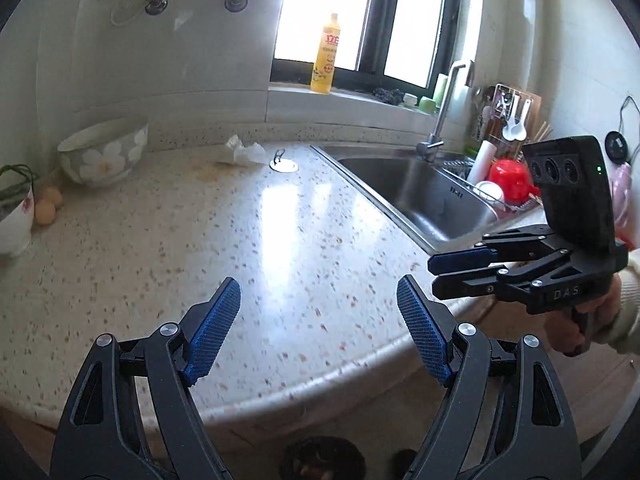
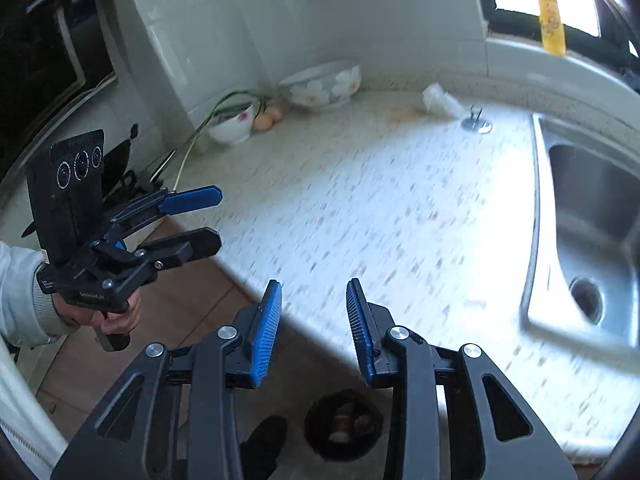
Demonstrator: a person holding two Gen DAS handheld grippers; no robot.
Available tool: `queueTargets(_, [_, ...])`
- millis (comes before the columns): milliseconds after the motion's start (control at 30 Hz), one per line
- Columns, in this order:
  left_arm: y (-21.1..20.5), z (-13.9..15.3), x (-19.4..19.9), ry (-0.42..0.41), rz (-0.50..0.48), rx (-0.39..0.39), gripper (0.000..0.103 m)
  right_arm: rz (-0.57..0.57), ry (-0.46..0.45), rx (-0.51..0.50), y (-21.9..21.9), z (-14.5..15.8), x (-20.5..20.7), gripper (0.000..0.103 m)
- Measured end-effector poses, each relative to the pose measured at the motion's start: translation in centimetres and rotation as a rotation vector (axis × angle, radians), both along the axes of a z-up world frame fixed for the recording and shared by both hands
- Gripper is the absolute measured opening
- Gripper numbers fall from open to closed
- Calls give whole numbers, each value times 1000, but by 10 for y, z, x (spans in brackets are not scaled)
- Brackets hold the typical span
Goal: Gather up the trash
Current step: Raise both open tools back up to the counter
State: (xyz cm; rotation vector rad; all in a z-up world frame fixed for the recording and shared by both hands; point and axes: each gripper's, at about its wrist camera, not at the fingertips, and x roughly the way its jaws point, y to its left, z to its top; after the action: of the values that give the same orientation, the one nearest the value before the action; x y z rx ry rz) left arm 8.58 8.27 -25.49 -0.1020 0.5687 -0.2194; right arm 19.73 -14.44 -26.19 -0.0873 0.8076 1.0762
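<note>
crumpled tissue [image 1: 245, 151] on counter [image 1: 280, 240] (near sink [image 1: 420, 196])

The left gripper [image 1: 318, 322] is seen from its own camera at the bottom of the frame, its blue pads [image 1: 214, 330] spread wide with nothing between them. In the right wrist view it is shown at the left edge, held by a hand [image 2: 114, 320] below a pale sleeve [image 2: 20, 292], its fingers pointing toward the frame's right. The right gripper [image 2: 314, 326] is set at the bottom of its own view, jaws parted by a narrower gap and empty. In the left wrist view it is found at the right edge, gripped by a hand [image 1: 588, 320], its fingers pointing left and lying close together.
</note>
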Motion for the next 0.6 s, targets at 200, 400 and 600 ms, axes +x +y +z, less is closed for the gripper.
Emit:
queueTargets(200, [14,31,56,-50,14,29,78,-100,8,20,9,18,61,31])
queueTargets(400, [33,40,126,-6,17,22,78,-141,-33,31,23,36,120,31])
queueTargets(600, [63,43,200,26,76,35,78,-169,-66,-22,51,41,183,31])
